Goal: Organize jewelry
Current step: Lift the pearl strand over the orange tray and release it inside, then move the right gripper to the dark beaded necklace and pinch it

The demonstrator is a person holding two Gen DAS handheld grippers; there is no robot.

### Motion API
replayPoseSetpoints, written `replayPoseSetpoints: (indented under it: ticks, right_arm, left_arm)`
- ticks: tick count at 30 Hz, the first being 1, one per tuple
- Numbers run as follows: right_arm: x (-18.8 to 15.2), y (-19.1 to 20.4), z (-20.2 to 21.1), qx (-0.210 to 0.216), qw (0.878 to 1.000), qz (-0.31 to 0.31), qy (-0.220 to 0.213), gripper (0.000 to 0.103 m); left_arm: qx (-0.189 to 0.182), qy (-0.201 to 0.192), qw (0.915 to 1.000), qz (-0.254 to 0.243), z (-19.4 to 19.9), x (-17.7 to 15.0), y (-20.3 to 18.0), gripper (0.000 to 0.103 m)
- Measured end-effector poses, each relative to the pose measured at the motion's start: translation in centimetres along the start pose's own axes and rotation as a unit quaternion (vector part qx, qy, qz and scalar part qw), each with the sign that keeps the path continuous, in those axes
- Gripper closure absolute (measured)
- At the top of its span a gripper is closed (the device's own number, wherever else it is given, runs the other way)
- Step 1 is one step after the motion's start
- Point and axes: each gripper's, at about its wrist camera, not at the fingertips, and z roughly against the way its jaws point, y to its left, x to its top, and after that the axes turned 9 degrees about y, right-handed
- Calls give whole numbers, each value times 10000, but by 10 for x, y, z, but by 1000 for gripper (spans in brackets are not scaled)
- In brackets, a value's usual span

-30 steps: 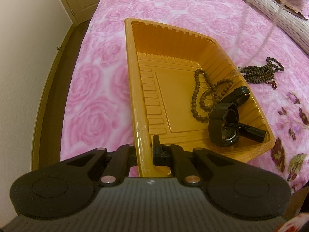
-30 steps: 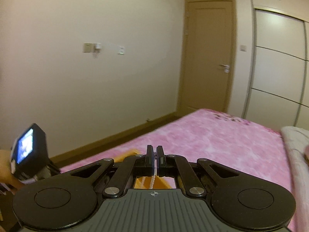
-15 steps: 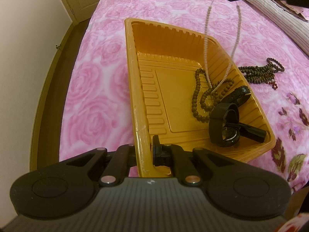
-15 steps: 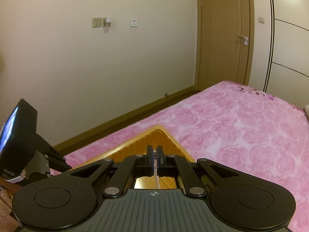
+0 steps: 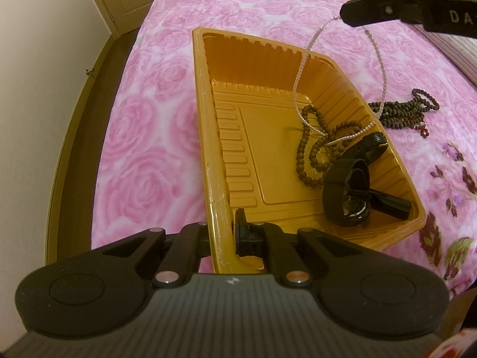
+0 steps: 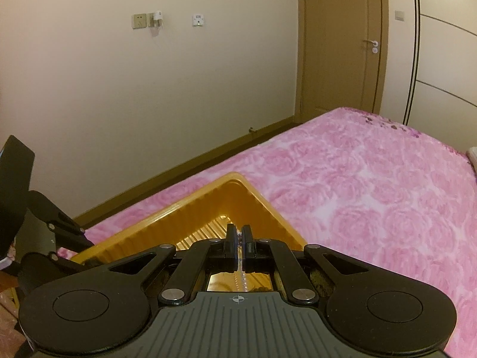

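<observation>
We pinch the pale bead necklace (image 5: 301, 68) in our right gripper (image 5: 347, 19); it hangs below, its loop resting on the brown beads (image 5: 310, 155) inside the orange tray (image 5: 208, 137). Earlier it swung higher. Our left gripper (image 5: 222, 229) stays clamped on the tray's wall.

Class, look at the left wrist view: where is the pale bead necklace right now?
The pale bead necklace hangs from the right gripper at upper right, its bottom loop touching the brown beads inside the orange tray.
</observation>
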Motion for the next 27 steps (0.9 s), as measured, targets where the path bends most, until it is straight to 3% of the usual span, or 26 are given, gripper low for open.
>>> replayPoseSetpoints:
  ticks: [11, 20, 27]
  right_arm:
    - [11, 8, -6, 741, 9970, -233, 27, 101]
    - [5, 2, -11, 567, 9978, -324, 98, 101]
    - [-15, -26, 14, 214, 9974, -680, -89, 100]
  left_arm:
    - [-21, 13, 10000, 23, -2, 1, 2, 99]
    - [-21, 11, 10000, 23, -3, 1, 2, 99]
    - [-36, 2, 10000, 43, -3, 0, 4, 99]
